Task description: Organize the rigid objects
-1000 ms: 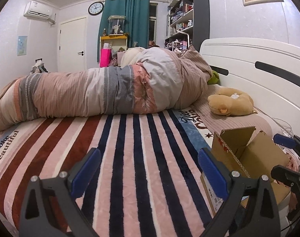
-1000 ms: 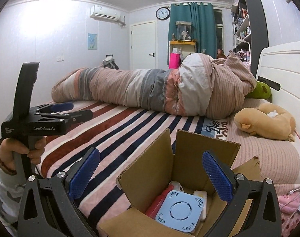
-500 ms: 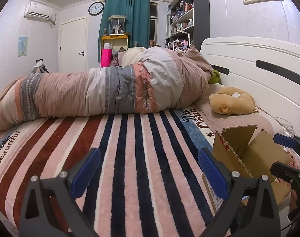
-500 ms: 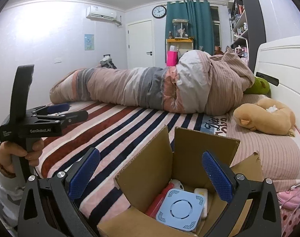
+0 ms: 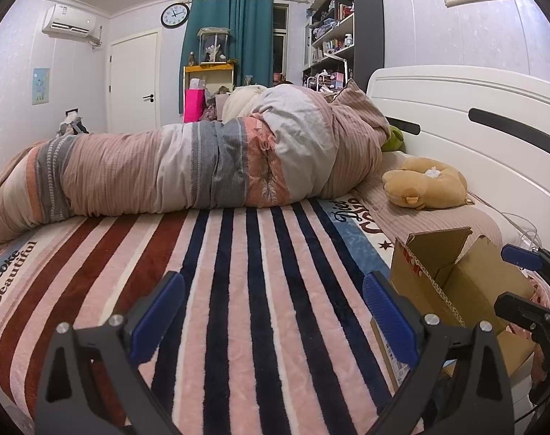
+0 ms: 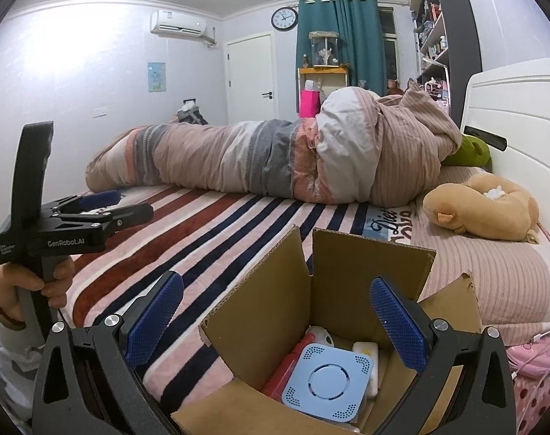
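An open cardboard box (image 6: 347, 279) stands on the bed's near edge; it also shows at the right in the left wrist view (image 5: 452, 282). Inside lie a pale blue square device (image 6: 327, 380), a red item (image 6: 286, 369) and a white item (image 6: 369, 353). My right gripper (image 6: 275, 319) is open and empty, just above the box's opening. My left gripper (image 5: 271, 311) is open and empty over the striped blanket (image 5: 238, 290), left of the box. It shows from the side in the right wrist view (image 6: 104, 206).
A rolled quilt (image 5: 188, 170) lies across the far side of the bed. A tan plush toy (image 5: 423, 185) rests near the white headboard (image 5: 474, 137). A green plush (image 6: 469, 152) sits behind the quilt. Cables and pink items (image 6: 532, 351) lie right of the box.
Both views drift slightly; the right gripper has dropped a little nearer the box. Both grippers stay open and empty.
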{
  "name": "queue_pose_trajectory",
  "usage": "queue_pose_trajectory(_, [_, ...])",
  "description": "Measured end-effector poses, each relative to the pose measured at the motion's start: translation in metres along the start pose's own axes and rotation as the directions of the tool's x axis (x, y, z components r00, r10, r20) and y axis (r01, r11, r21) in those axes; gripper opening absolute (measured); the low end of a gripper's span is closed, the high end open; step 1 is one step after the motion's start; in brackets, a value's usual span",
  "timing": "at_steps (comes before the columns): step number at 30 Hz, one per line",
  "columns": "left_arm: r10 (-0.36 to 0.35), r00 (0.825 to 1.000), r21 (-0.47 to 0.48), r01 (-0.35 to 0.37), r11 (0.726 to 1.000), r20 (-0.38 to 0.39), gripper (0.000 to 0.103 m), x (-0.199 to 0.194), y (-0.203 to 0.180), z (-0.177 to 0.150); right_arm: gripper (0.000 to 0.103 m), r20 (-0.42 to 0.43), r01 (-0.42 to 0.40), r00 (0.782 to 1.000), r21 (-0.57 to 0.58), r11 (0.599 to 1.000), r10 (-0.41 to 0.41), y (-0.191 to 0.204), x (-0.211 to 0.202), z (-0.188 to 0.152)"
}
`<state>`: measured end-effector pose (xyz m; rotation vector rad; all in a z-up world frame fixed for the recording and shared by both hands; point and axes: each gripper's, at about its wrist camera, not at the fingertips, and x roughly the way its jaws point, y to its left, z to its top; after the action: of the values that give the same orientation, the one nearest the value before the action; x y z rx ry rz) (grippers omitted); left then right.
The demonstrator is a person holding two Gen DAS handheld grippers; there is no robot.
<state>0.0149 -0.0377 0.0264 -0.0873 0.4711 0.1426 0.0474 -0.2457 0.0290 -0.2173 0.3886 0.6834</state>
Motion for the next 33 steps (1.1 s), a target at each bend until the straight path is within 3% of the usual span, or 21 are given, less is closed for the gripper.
queue_pose_trajectory(33, [-0.008, 1.0, 0.007, 0.008, 1.0, -0.002, 0.098, 0.0029, 0.0058, -0.0009, 0.103, -0.005, 0.007, 1.0, 0.011, 1.0, -0.007, -0.0004, 0.0002, -0.0004])
